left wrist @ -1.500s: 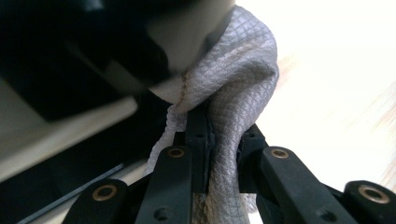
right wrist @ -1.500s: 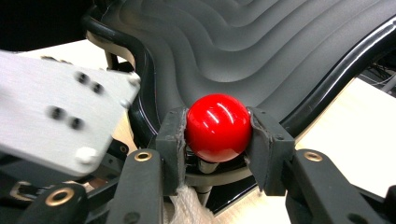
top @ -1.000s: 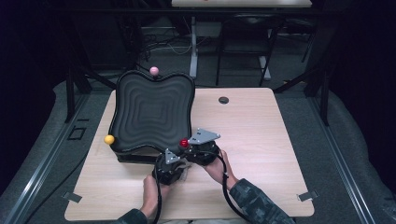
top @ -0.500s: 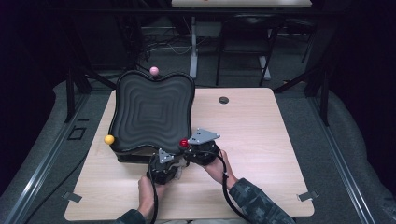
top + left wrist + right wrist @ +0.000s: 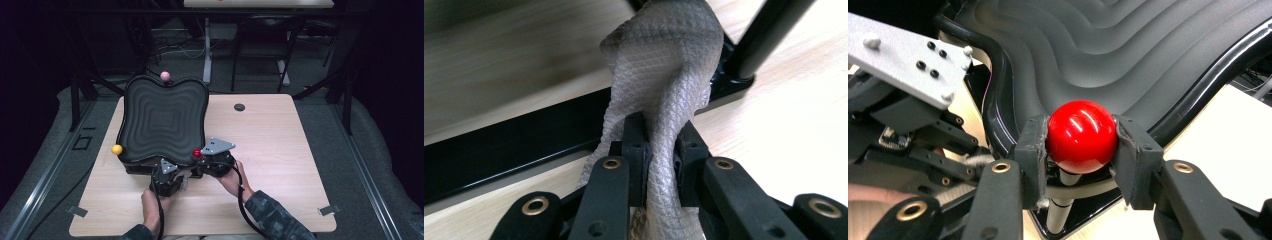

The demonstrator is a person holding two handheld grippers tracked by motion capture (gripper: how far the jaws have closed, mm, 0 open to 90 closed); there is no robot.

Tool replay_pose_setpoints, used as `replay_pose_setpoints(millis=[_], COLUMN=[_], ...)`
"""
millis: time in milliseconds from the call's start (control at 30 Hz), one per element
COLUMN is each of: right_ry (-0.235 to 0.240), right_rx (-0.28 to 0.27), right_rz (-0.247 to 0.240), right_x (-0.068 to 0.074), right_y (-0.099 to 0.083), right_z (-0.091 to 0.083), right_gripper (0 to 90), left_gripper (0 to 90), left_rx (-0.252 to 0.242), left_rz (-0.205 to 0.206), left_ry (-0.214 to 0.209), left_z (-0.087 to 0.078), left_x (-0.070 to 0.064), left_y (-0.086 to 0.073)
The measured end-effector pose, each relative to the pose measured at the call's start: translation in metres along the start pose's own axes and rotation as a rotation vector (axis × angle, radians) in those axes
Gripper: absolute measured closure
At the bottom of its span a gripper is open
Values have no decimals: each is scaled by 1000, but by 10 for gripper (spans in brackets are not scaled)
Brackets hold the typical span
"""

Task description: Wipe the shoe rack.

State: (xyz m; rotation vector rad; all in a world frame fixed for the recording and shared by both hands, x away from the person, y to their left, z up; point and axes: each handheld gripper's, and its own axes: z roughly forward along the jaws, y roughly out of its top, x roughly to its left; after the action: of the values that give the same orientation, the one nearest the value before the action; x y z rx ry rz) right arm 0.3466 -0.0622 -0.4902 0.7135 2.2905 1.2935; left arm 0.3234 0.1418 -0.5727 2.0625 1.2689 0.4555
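Gripping the red ball [image 5: 1082, 136] on its upright post, right tongs [image 5: 1082, 142] closed, left tongs [image 5: 660, 162] pinching grey cloth [image 5: 664, 75].

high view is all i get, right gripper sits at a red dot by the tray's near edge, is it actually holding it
Observer: Yes. In the right gripper view the jaws of the right gripper press on both sides of the red ball.
Operator: is the ball loose or fixed
Observer: It sits on top of a pale post that goes down beside the black tray.
Operator: and the left one, anything in it
Observer: The left gripper is shut on a grey textured strap that rises between its jaws.
Operator: where is that strap
Observer: Just in front of a black frame bar lying on the wooden table.
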Motion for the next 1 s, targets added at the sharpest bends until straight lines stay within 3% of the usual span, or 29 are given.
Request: replay_pose_setpoints(millis=[167, 233, 733, 1000], right_ry=[1, 0, 1, -1], right_rx=[0, 0, 2, 2], right_rz=[-1, -3, -2, -4], right_x=[0, 0, 0, 0], right_y=[0, 0, 1, 0], right_z=[0, 0, 0, 0], right_gripper=[600, 600, 600, 599], left_gripper=[791, 792, 792, 792], left_rx=[-5, -6, 0, -5], left_rz=[-24, -53, -169, -219], left_ry=[23, 32, 90, 149], left_z=[-3, -5, -18, -23], left_x=[7, 12, 41, 56], left_y=[-3, -6, -16, -20])
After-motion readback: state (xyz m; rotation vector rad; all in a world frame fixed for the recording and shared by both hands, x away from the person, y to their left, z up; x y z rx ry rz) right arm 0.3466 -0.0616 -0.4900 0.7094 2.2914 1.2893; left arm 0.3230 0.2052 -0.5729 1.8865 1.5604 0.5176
